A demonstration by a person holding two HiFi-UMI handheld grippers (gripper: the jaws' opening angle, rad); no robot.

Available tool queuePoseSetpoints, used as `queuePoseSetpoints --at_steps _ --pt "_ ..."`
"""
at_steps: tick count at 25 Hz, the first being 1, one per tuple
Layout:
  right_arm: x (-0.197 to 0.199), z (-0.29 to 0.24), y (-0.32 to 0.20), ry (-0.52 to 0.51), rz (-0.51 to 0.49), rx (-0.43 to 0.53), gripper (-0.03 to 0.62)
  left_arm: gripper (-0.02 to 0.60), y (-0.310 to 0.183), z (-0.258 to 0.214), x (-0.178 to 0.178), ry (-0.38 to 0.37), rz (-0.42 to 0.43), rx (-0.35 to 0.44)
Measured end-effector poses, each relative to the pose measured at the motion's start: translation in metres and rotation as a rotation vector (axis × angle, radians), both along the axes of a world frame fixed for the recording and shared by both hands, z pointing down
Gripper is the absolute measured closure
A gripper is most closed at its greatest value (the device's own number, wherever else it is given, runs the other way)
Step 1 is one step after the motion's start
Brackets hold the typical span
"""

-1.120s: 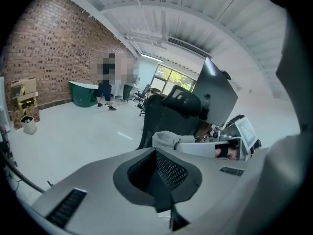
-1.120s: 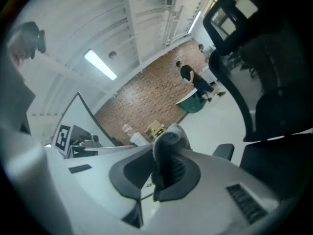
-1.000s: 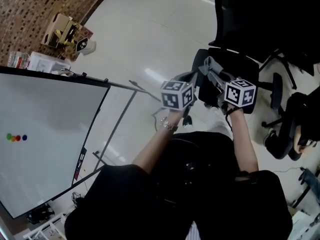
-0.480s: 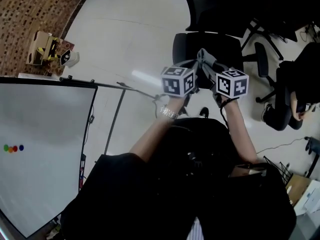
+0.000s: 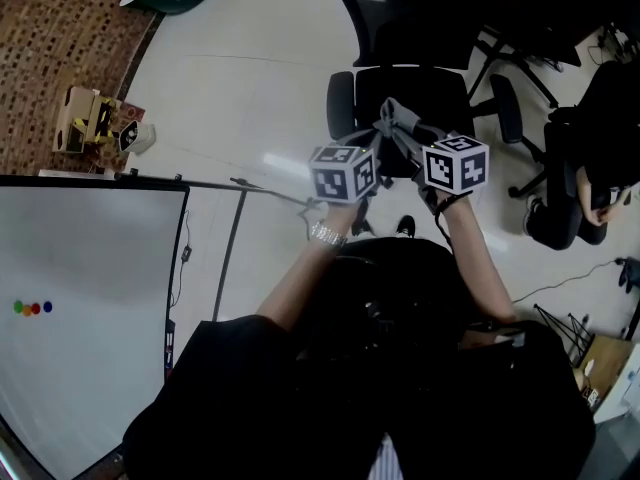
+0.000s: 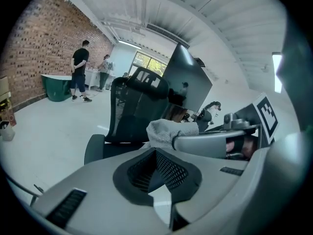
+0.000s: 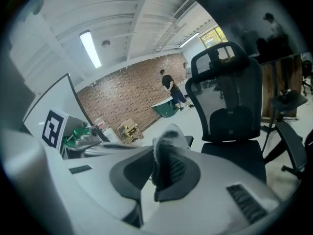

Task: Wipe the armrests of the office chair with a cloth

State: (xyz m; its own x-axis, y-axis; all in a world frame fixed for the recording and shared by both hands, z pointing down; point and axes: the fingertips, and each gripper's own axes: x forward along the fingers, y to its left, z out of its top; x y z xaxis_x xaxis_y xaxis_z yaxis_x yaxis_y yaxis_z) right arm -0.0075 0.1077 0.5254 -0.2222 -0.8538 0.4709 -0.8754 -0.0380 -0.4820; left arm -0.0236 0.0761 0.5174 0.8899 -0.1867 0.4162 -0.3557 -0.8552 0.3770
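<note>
The right gripper (image 7: 160,173) clamps the cloth (image 7: 170,137) between its jaws, held ready just short of the office chair (image 5: 405,88) and its armrest (image 5: 341,104). The left gripper (image 6: 157,174) seems closed on nothing, probably just keeping alongside.

The cloth (image 7: 169,140) is a small, pale grey, nubbly rag, pinched in a crumpled fold between the closed jaws of the right gripper (image 7: 157,173), with its free end bunched up above the tips. The office chair (image 7: 230,112) is black with a tall mesh back. It stands upright ahead of the cloth, untouched by it, and its dark padded armrests (image 5: 342,103) flank the seat
</note>
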Motion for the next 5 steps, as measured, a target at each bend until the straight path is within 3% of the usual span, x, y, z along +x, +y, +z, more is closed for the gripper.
queuePoseSetpoints --at_steps 5 --pt "-0.026 -0.003 0.001 -0.021 -0.051 0.022 0.577 0.583 0.007 0.002 -0.006 -0.011 0.005 0.008"
